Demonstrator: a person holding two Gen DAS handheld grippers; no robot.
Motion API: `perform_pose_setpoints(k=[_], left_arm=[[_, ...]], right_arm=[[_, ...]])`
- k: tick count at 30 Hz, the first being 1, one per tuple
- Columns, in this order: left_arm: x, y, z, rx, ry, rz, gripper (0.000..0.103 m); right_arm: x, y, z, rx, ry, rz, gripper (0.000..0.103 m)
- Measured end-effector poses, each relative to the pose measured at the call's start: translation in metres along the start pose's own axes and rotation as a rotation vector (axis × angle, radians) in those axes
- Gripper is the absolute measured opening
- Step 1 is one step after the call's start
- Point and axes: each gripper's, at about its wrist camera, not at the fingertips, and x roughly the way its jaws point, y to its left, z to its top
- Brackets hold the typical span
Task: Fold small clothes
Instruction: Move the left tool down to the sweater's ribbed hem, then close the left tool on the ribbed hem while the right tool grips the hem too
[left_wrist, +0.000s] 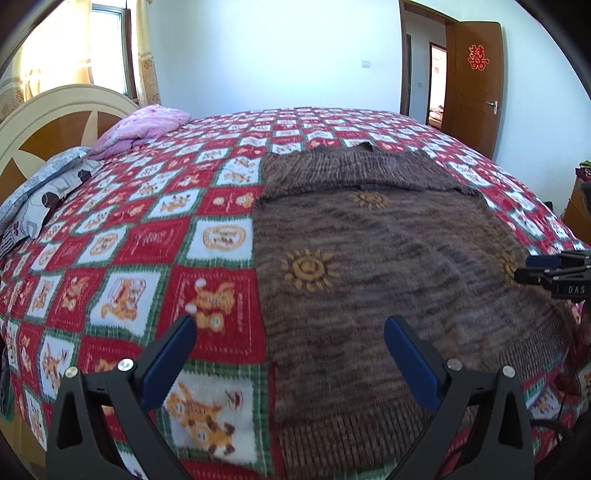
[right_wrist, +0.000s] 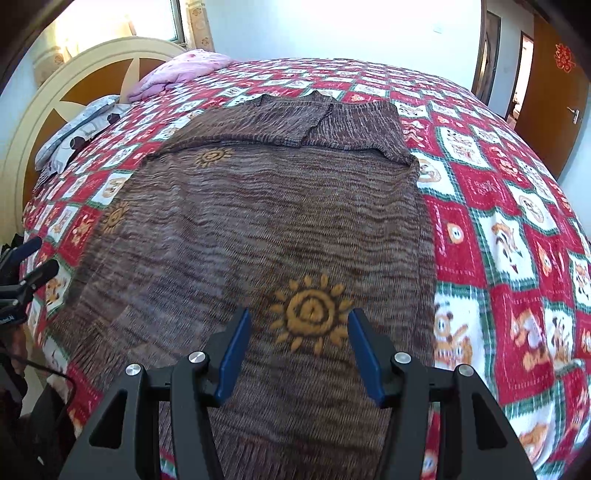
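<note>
One sweater (right_wrist: 280, 221) flat on bed (right_wrist: 498, 221): soft, limp knit, light. Best hold near hem corners. Left gripper (left_wrist: 290, 354), right gripper (right_wrist: 299, 350) both apart, empty.

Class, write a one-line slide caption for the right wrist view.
Open right gripper hovers over a brown knitted sweater with sun motifs, sleeves folded in, on a checked bedspread.

White letters "DAS" on the right gripper (left_wrist: 554, 275); a red double-happiness sign on the door (left_wrist: 476, 59) (blanket lettering too blurred).
</note>
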Motion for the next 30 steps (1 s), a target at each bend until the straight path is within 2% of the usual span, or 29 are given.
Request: perform_pose_setpoints(k=[7,11,16,18,22,25,30], left_arm=[[-0.013,0.005,-0.018,0.001,0.026,-0.007,0.101],[-0.014,0.012,-0.028,-0.032,0.079,-0.052,0.087],[-0.012,0.016,-0.043,-0.077,0.144,-0.095,0.074],[-0.009,0.015,-0.049,-0.089,0.171,-0.116,0.064],[-0.001,0.014,-0.058,-0.110,0.217,-0.139,0.055],[-0.002,0.013,-0.061,-0.114,0.211,-0.136,0.055],[-0.004,0.010,-0.062,-0.100,0.200,-0.131,0.044]], right_arm=[[-0.018,0.010,-0.028,0.013,0.001,0.023,0.056],[-0.032,0.014,-0.042,0.004,-0.010,0.012,0.056],[-0.045,0.010,-0.057,0.011,-0.028,-0.007,0.056],[-0.048,0.008,-0.062,0.023,-0.035,-0.010,0.056],[-0.047,0.004,-0.068,0.043,-0.034,0.000,0.056],[-0.049,0.002,-0.069,0.047,-0.042,-0.001,0.056],[-0.053,-0.011,-0.070,0.079,-0.047,-0.016,0.056]])
